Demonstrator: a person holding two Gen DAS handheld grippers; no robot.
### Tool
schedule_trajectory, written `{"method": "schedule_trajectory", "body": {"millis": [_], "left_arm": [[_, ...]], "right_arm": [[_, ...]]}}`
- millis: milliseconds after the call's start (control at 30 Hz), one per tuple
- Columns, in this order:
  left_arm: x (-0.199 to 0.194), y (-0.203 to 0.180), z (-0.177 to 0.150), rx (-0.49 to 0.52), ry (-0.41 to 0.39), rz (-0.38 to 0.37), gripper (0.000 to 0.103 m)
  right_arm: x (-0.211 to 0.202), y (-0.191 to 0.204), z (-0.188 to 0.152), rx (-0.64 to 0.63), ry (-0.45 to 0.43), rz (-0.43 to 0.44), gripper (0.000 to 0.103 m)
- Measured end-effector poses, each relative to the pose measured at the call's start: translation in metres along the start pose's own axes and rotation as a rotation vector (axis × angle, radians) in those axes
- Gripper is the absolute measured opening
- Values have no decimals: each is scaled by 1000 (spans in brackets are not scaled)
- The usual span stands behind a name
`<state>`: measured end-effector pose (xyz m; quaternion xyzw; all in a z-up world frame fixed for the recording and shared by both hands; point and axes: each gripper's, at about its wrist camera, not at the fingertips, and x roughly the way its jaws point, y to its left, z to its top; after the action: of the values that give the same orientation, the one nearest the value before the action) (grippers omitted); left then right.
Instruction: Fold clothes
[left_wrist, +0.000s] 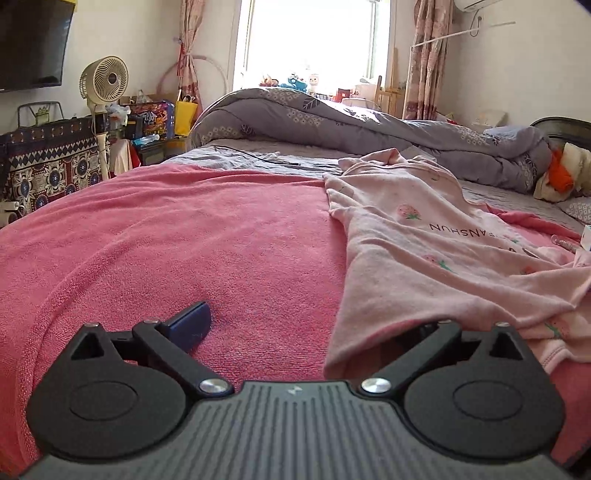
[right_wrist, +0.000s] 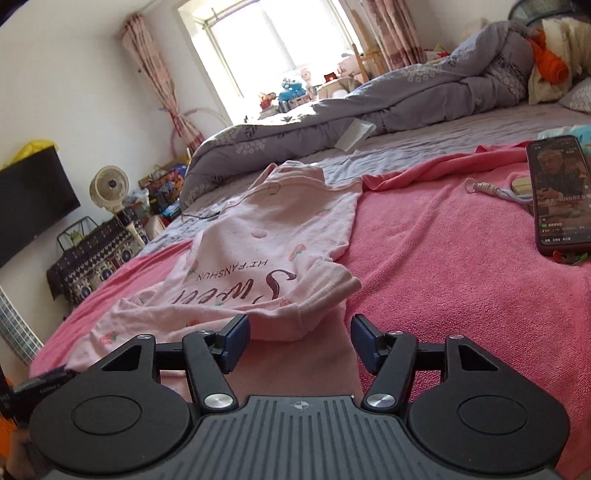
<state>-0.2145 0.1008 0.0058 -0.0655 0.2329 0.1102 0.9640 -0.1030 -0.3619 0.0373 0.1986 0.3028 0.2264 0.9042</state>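
A pale pink top (left_wrist: 424, 254) printed with strawberries and dark lettering lies rumpled on a pink towel blanket (left_wrist: 192, 236) that covers the bed. My left gripper (left_wrist: 306, 323) sits low at the top's near left edge with its jaws wide open. Its left finger (left_wrist: 190, 325) rests bare on the blanket, while the cloth's edge drapes over and hides the right one. In the right wrist view the top (right_wrist: 258, 251) stretches away from me. My right gripper (right_wrist: 300, 338) stands open at its near hem, with pale cloth lying between the blue pads (right_wrist: 236, 341) and neither pad pressing on it.
A phone (right_wrist: 559, 195) with a lit screen lies on the blanket to the right, beside a looped cord (right_wrist: 491, 190). A grey quilt (left_wrist: 332, 118) is heaped along the bed's far side, with a black cable (left_wrist: 258, 157) in front. A fan (left_wrist: 105, 81) and clutter stand at the left.
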Motion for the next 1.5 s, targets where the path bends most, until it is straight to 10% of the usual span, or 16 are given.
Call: {"method": "schedule_trajectory", "body": {"millis": [167,267,467,667,833,967,1300,1500], "left_arm": [[-6,1,0,-6,-20,27,103],[-9,15,2,-46,-34,91,103],[-12,39,6,-167,-47,118,103],[-13,49,-5,-204,-51,129,103],[-13,40,-11,-122,-59,151,103],[-14,37,-10,-111,-65,157,103],[-17,33,-17,-23,-79,153,103],[-17,32,-26,-23,-104,160,103]], "right_arm": [[19,-26,14,268,0,70,68],[40,-23,17,285,78,-26,21],[45,26,51,153,2,-7,10],[11,66,62,34,-159,129,10],[25,24,-14,-57,-29,-203,12],[18,27,-55,-221,-91,-267,12],[34,82,-98,-865,-257,-681,59],[39,129,-66,-718,-334,-393,60]]}}
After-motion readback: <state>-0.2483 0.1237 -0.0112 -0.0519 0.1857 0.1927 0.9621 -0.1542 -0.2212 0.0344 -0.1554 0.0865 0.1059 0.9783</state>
